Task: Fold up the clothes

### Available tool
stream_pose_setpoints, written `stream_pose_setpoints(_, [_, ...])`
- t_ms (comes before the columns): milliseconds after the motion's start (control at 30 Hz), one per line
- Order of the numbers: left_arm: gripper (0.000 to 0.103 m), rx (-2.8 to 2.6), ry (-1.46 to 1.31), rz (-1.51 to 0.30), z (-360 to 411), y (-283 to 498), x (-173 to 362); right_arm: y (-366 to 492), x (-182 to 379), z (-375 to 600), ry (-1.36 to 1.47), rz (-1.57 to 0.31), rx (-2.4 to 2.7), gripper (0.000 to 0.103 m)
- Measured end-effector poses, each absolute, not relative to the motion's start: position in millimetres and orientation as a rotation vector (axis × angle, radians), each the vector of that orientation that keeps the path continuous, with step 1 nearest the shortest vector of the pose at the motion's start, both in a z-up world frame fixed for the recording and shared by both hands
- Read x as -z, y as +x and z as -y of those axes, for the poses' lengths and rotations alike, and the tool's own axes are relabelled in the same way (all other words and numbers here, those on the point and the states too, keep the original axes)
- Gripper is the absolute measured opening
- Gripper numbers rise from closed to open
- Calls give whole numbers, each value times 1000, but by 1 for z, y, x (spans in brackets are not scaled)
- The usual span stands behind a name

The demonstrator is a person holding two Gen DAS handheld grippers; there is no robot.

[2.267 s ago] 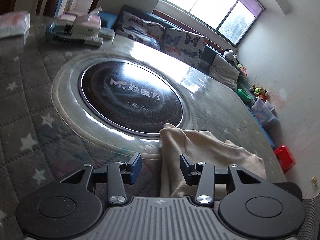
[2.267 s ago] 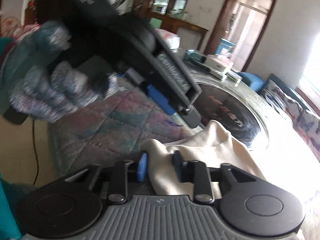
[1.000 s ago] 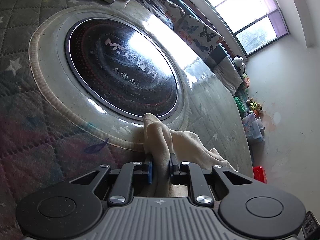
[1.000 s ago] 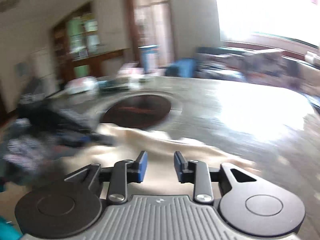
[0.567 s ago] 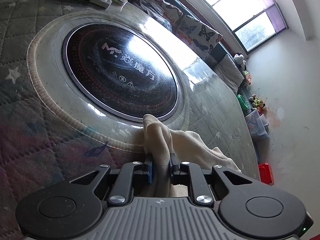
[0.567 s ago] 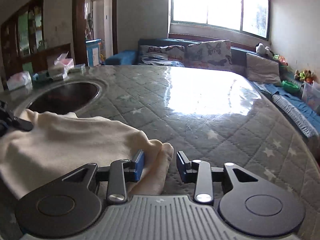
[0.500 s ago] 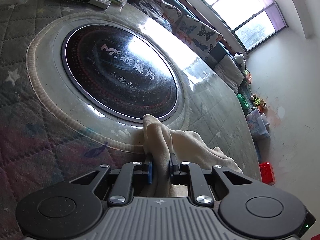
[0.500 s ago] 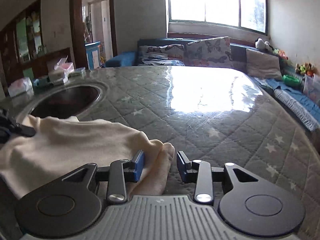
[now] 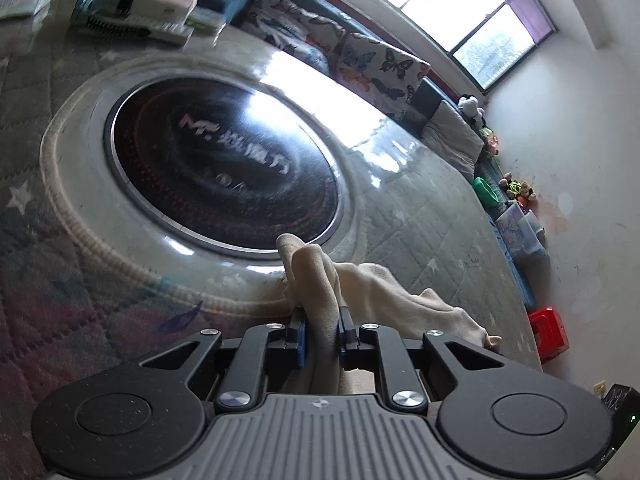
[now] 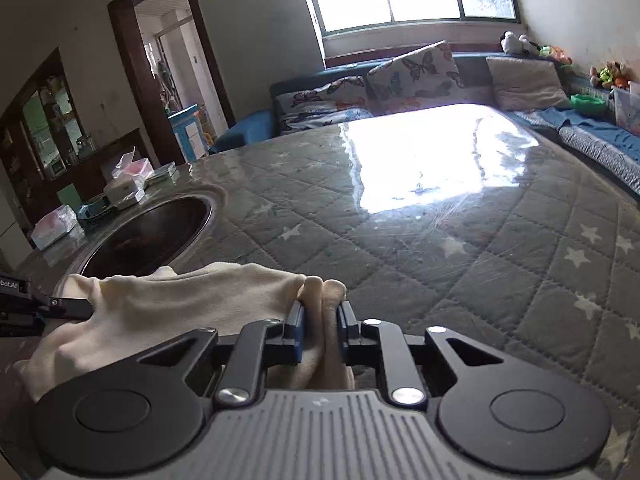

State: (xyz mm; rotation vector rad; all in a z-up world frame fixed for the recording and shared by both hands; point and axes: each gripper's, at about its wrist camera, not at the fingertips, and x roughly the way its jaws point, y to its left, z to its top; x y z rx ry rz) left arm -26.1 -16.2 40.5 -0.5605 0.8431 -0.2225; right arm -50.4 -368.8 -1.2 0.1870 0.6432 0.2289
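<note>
Here the left gripper (image 9: 320, 334) pinches a bunched fold of the cream garment (image 9: 384, 292) beside the table's (image 10: 440, 248) round black inset (image 9: 224, 160); the right gripper's (image 10: 320, 330) jaws are closing on another bunched edge.

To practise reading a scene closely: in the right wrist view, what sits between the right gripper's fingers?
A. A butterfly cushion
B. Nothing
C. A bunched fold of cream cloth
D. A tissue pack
C: the cream cloth is bunched between the closing right gripper.

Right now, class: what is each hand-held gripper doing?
Left hand-held gripper: shut on the cream garment.
Right hand-held gripper: closing, pads already pinching the same garment's corner.
</note>
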Motion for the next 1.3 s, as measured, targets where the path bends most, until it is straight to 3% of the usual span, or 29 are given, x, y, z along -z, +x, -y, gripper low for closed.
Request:
stream_pose_setpoints(433, [14, 395, -418, -794, 108, 33, -74, -43, -50, 420, 102, -489, -69, 13])
stream_pose_setpoints(767, [15, 474, -290, -801, 185, 84, -64, -4, -48, 477, 88, -494, 94, 13])
stream_pose_setpoints(967, [21, 401, -225, -856, 187, 97, -39, 21, -11, 498, 67, -606, 179, 14])
stream_pose_setpoints(1300, [20, 423, -188, -782, 197, 91, -59, 33, -25, 471, 106, -550, 34, 16])
